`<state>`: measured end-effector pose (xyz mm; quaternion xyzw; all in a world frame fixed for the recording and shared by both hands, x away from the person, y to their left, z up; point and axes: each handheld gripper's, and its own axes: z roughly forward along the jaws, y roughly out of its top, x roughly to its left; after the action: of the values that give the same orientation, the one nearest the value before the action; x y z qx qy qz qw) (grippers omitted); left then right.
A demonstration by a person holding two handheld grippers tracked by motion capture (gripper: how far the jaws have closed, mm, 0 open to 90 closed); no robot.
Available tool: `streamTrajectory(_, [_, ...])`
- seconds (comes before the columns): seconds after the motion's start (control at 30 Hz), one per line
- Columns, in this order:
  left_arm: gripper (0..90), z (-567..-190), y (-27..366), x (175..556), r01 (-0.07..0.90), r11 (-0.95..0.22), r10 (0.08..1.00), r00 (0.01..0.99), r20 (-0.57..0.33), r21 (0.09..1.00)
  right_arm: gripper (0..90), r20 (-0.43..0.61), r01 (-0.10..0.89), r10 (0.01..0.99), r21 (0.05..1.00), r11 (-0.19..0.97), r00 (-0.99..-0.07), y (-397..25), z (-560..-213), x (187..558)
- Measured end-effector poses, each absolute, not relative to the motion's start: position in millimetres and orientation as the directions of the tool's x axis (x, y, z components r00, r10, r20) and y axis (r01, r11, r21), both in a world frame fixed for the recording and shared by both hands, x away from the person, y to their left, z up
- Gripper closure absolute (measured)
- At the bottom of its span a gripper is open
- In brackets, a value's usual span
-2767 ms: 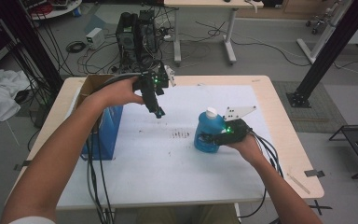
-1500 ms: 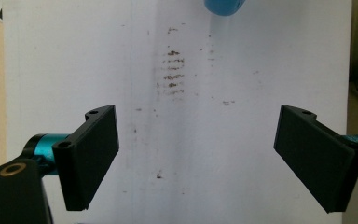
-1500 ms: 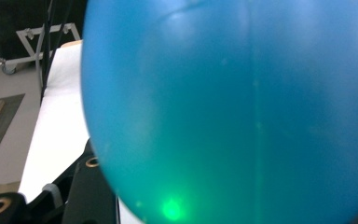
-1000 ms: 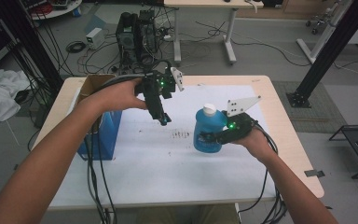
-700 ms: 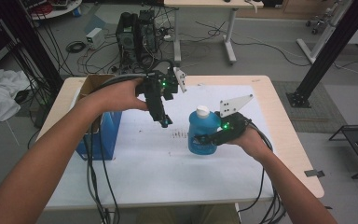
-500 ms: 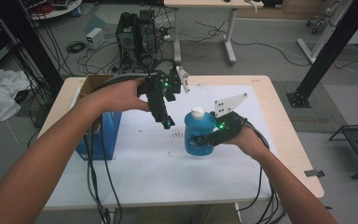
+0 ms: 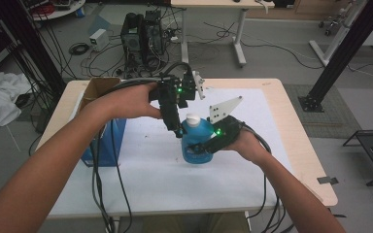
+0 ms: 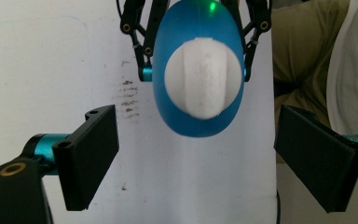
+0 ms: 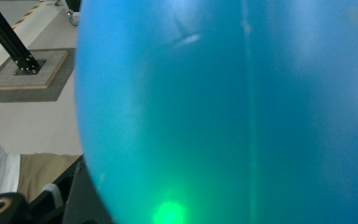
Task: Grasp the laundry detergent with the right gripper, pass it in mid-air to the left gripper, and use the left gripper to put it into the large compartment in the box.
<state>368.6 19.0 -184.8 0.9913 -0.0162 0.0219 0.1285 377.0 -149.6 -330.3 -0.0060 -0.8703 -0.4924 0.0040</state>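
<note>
A blue box (image 7: pixel 104 141) stands at the table (image 7: pixel 291 141) left edge, well apart from the blue bottle (image 7: pixel 195 145) mid-table. The right claw (image 7: pixel 205 147) clamps the bottle's body upright. The left claw (image 7: pixel 176 130) points straight down beside the white cap (image 8: pixel 204 77), jaws wide.

Colours noted: blue bottle, white cap, black grippers.

The bottle (image 7: pixel 195 143) is seen as translucent blue with a white ribbed cap (image 8: pixel 204 77); a green light spot is reflected low on its wall. The left gripper (image 8: pixel 196 158) is matt black with teal fittings and a brass-coloured ring; the right gripper (image 7: pixel 201 148) is black, carrying a pale grey perforated plate and a green lamp. The table (image 7: pixel 291 131) is edged in light wood under a white sheet (image 7: pixel 150 179) marked by a patch of dark specks near its middle. At the left edge a blue box (image 7: pixel 102 141) with brown cardboard flaps is recorded.
</note>
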Motion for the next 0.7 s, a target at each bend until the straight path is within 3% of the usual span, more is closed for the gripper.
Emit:
streamTrajectory(0.17, [13.9, -186, 15, 367, -0.042, -0.967, -0.033, 0.999, 0.042, 0.252, 43.6, 0.056, 0.049, 0.003, 0.850, 0.524, -0.998, -146, -330, 375])
streamTrajectory(0.7, [13.9, -204, 0, 370, -0.044, -0.977, -0.041, 0.999, 0.019, 0.208, 43.5, 0.021, 0.013, -0.011, 0.857, 0.515, -1.000, -137, -330, 378])
